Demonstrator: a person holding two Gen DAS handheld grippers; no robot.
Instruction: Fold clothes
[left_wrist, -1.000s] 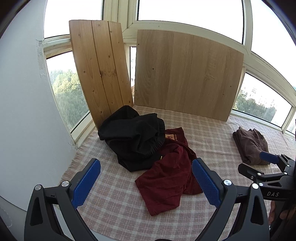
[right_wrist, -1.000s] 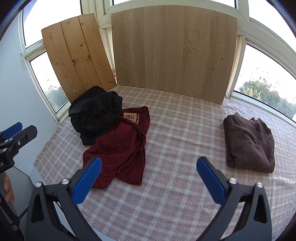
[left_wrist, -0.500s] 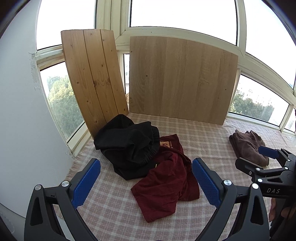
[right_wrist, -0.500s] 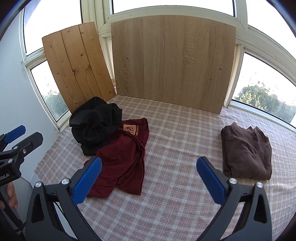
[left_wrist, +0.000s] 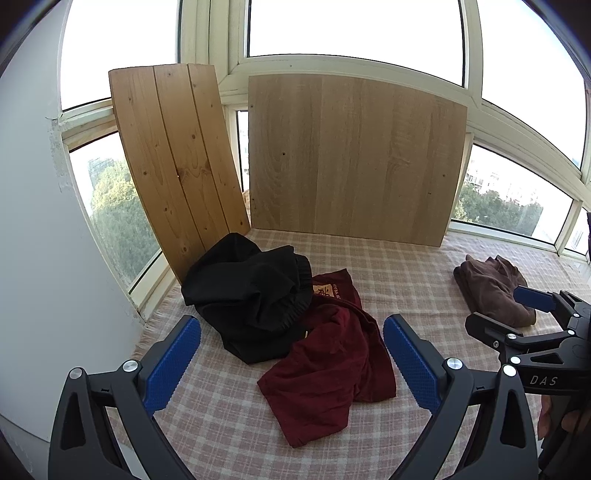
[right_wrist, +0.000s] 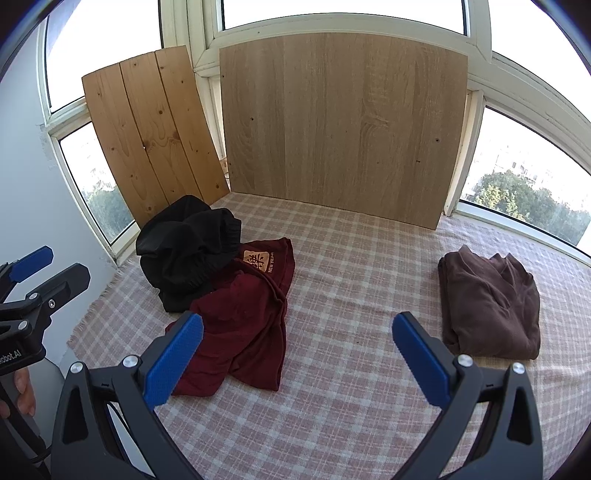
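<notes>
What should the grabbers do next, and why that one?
Probably bring the open left gripper down to the dark red shirt. It lies crumpled nearest both grippers, while the black garment overlaps only its far end, and the brown garment already looks folded. The right gripper is open too.

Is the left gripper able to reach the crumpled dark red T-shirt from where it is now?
Probably yes: the left gripper is open and empty, and the crumpled dark red T-shirt lies directly ahead, its near part uncovered.

A crumpled maroon shirt (left_wrist: 332, 373) lies on the checked counter (left_wrist: 406, 273), its upper edge under the black garment (left_wrist: 251, 295). The left gripper (left_wrist: 291, 365) hovers above it, fingers (left_wrist: 173, 363) spread wide.
</notes>
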